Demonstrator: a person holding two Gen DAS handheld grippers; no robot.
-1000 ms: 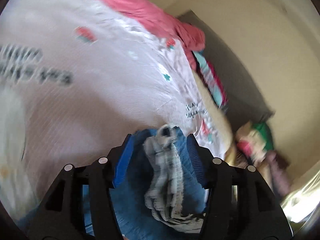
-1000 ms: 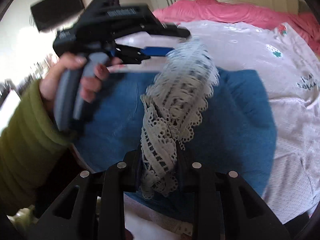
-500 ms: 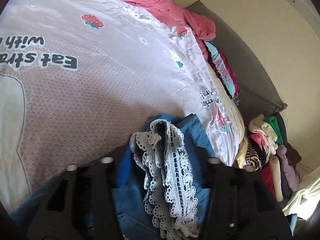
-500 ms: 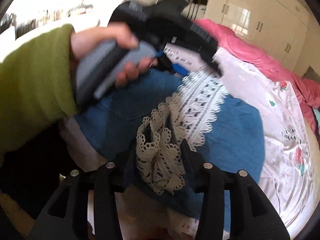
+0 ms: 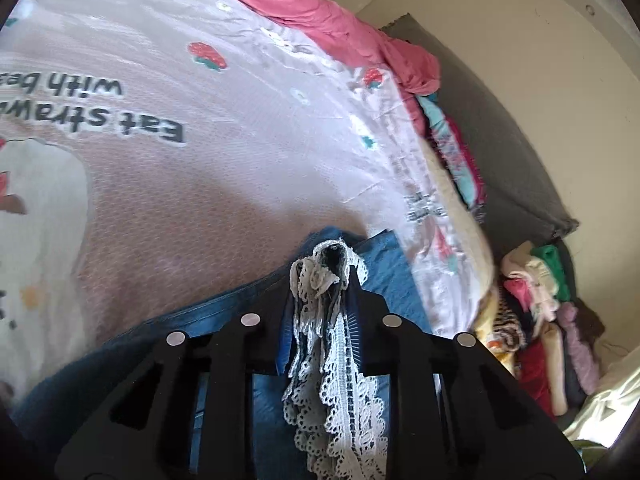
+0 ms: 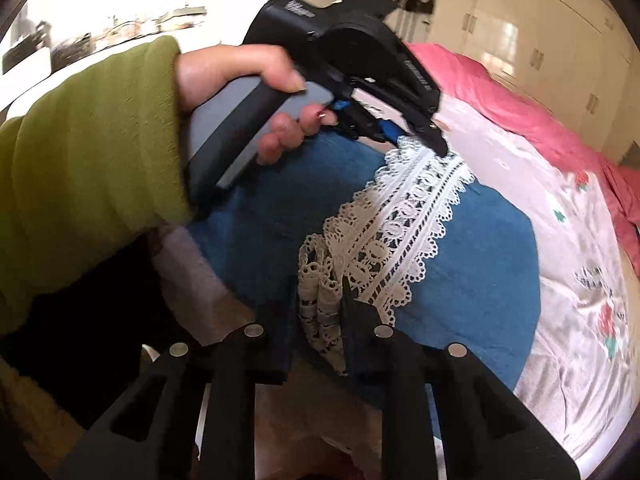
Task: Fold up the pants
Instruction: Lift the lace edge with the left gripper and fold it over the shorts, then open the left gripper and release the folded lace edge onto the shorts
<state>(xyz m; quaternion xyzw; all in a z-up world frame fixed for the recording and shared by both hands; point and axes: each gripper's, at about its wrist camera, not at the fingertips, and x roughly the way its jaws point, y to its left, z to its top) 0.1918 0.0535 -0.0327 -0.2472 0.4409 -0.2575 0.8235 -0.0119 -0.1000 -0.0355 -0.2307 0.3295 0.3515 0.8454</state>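
Both grippers are pinching the same white lace trim on the blue denim pants, which are lying on the bed near its front edge.

In the right wrist view, the right gripper sits at 6 o'clock, its fingers closing in on a bunched bit of the lace with the fabric squeezed between them. The lace band stretches up toward 1 o'clock, where the left gripper has the other end. A hand in a green sleeve holds that gripper's grey handle, up around 10 to 11 o'clock.

In the left wrist view, the left gripper shows the same deal: fingers closing on a gathered wad of lace, which spills down between the fingers toward 6 o'clock. The pants spread out under and just past the fingertips.

The strawberry-print bedspread, with "Eat" lettering on it, fills the left wrist view from 9 to 12 o'clock. A pink blanket runs along its far side, and there's a pile of clothes down at 4 o'clock beside the bed.
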